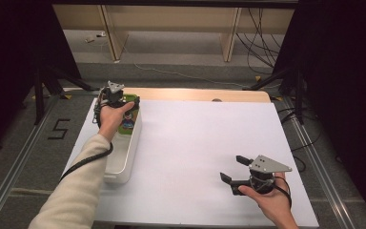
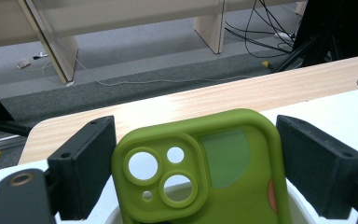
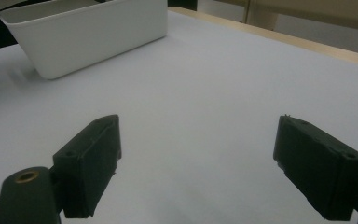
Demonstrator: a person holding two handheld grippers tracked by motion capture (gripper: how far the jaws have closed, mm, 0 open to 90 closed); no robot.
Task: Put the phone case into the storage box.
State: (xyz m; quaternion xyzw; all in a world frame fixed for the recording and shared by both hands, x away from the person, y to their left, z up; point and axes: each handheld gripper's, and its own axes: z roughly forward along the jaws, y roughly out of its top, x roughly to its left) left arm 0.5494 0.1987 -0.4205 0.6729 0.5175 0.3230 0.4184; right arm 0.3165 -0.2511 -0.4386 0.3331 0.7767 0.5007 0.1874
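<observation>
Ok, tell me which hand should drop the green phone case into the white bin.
Left. The left gripper holds the green phone case right over the white bin; the right gripper is open, far across the table.

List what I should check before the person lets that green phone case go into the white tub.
1. The green phone case sits between the left tongs: ok.
2. Case hangs above the white tub: ok.
3. Tub floor below the case is free: cannot tell.
4. The right tongs are open and empty: ok.
5. Right tongs are well away from the tub: ok.
</observation>
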